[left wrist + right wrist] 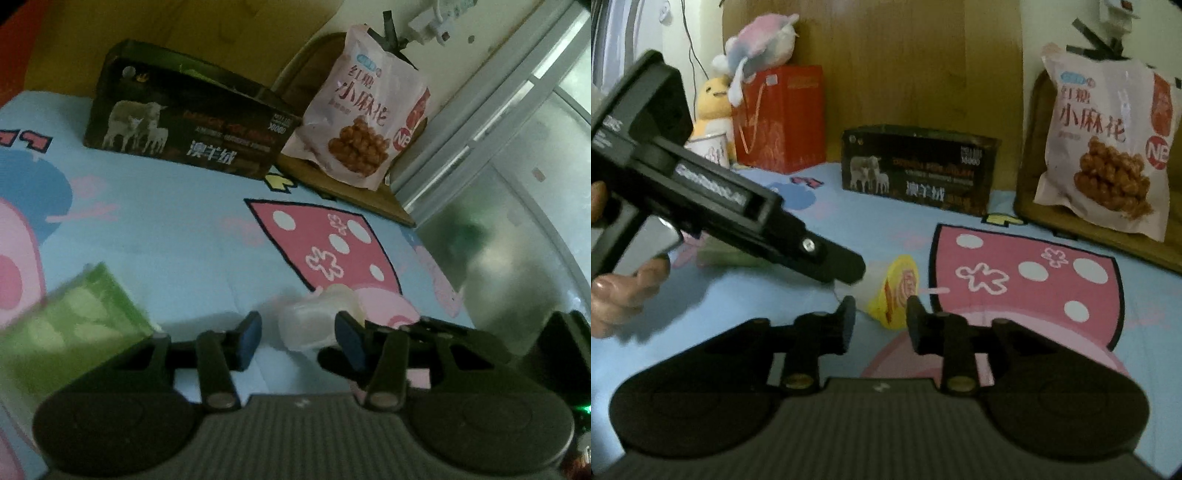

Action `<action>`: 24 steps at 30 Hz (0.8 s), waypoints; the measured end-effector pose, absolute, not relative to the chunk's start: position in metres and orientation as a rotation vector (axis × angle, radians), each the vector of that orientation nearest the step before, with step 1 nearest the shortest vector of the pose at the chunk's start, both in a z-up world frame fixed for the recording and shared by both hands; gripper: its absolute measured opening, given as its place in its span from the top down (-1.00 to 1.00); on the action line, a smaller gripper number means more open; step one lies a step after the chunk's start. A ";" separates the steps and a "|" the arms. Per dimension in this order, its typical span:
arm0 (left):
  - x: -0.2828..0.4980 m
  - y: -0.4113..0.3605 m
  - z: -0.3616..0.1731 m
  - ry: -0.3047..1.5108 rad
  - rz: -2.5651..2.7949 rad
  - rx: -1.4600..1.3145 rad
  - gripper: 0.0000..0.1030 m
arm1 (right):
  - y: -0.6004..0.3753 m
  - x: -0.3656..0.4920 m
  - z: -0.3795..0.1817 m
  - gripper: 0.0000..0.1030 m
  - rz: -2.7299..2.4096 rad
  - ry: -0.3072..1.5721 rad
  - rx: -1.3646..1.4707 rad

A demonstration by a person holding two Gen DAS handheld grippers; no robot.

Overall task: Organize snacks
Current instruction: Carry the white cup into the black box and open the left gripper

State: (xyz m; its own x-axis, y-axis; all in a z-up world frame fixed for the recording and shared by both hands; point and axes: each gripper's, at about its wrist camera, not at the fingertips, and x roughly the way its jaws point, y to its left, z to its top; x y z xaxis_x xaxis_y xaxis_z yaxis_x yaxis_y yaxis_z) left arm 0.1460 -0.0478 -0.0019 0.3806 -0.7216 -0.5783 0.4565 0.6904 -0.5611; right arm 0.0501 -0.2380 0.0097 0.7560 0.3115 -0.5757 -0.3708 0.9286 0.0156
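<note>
Fingers (249,341) apart, perhaps touching jelly cup (314,325).

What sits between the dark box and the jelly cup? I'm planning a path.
Only bare bedsheet shows between the dark box and the jelly cup, in the right wrist view.

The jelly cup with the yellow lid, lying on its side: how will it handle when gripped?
The jelly cup looks small and thin-walled, so probably light and easily dented. On its side, its round body may roll if nudged. Its smooth plastic could slip between the tongs.
</note>
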 end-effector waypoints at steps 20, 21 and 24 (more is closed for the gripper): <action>0.206 -0.048 0.069 0.659 -0.696 -0.233 0.09 | -0.212 0.141 0.044 0.49 0.364 0.425 -0.092; 0.215 -0.045 0.073 0.646 -0.680 -0.237 0.09 | -0.209 0.153 0.048 0.49 0.367 0.411 -0.092; 0.248 -0.039 0.079 0.619 -0.608 -0.238 0.07 | -0.200 0.192 0.056 0.49 0.376 0.380 -0.081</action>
State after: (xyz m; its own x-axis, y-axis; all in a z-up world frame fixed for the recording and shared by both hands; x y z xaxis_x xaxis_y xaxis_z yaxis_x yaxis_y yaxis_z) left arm 0.2483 -0.0390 0.0786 0.6485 -0.5979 -0.4711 0.4606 0.8010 -0.3825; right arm 0.1922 -0.1996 0.0560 0.8603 0.3432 -0.3769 -0.3733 0.9277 -0.0072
